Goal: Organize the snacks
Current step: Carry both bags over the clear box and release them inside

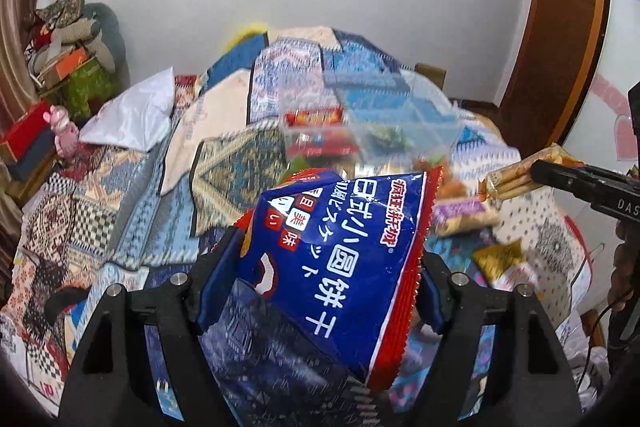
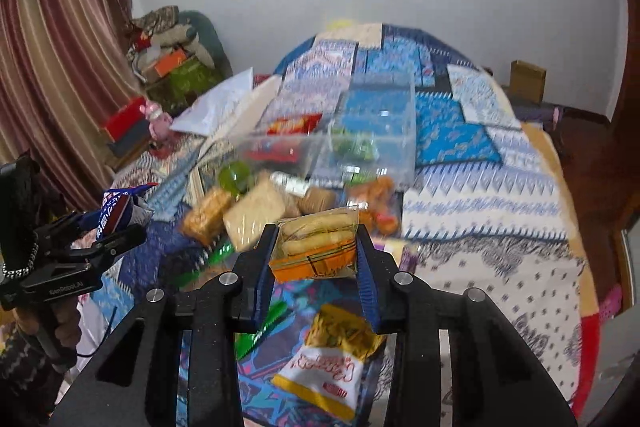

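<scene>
My left gripper [image 1: 328, 267] is shut on a blue and red biscuit bag [image 1: 340, 259] and holds it above the bed. The same gripper [image 2: 132, 223] and bag [image 2: 118, 207] show at the left of the right wrist view. My right gripper [image 2: 316, 247] is shut on a clear orange-bottomed pack of stick biscuits [image 2: 316, 247]; it shows in the left wrist view [image 1: 516, 179] too. A clear plastic organizer box [image 2: 360, 139] with red and green snacks inside sits further back on the bed. Loose snack packs [image 2: 248, 211] lie in front of it.
A yellow and white snack bag [image 2: 336, 359] lies under my right gripper. The patterned quilt [image 2: 480, 211] covers the bed. A white plastic bag [image 1: 132, 115] and a pink toy [image 1: 64, 135] lie at the left. Boxes and clutter [image 2: 172, 67] pile up by the curtain.
</scene>
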The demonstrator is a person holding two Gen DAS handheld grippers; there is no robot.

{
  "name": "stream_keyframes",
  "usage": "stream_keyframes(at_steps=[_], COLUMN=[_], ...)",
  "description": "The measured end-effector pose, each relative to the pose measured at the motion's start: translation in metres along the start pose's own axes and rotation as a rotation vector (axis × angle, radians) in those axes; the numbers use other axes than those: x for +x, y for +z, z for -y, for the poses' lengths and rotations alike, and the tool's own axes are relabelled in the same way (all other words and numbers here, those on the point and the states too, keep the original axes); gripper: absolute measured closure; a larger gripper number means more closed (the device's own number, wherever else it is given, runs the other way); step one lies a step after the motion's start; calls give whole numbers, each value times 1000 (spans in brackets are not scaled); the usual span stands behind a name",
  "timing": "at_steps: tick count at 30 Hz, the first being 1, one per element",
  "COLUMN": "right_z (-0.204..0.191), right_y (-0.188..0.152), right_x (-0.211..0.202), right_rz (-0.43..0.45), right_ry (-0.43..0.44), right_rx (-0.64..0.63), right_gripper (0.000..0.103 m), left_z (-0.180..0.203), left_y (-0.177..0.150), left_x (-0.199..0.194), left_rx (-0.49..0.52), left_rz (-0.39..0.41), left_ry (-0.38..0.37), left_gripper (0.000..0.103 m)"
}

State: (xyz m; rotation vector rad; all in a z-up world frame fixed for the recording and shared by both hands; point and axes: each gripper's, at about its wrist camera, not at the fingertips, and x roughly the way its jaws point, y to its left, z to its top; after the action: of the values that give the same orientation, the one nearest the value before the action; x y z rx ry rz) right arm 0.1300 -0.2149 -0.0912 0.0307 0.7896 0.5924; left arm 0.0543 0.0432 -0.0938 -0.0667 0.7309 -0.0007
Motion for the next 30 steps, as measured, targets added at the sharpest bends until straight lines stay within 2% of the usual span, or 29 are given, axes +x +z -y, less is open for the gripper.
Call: stream_keyframes(at_steps=[9,15,30], right_z=[8,15,39], right_y=[38,61,106], right_x=[-3,7,81], right_rz=[89,134,117], right_ry=[-1,-15,-88], right_rx=[13,18,36], right_gripper=[70,70,70], left_z=[6,13,26], left_y=[47,77,127], left_x=[12,40,135], left_rx=[4,20,47], left_rz=[64,71,19], left_ry=[-16,-16,-15], left_gripper=[27,27,27])
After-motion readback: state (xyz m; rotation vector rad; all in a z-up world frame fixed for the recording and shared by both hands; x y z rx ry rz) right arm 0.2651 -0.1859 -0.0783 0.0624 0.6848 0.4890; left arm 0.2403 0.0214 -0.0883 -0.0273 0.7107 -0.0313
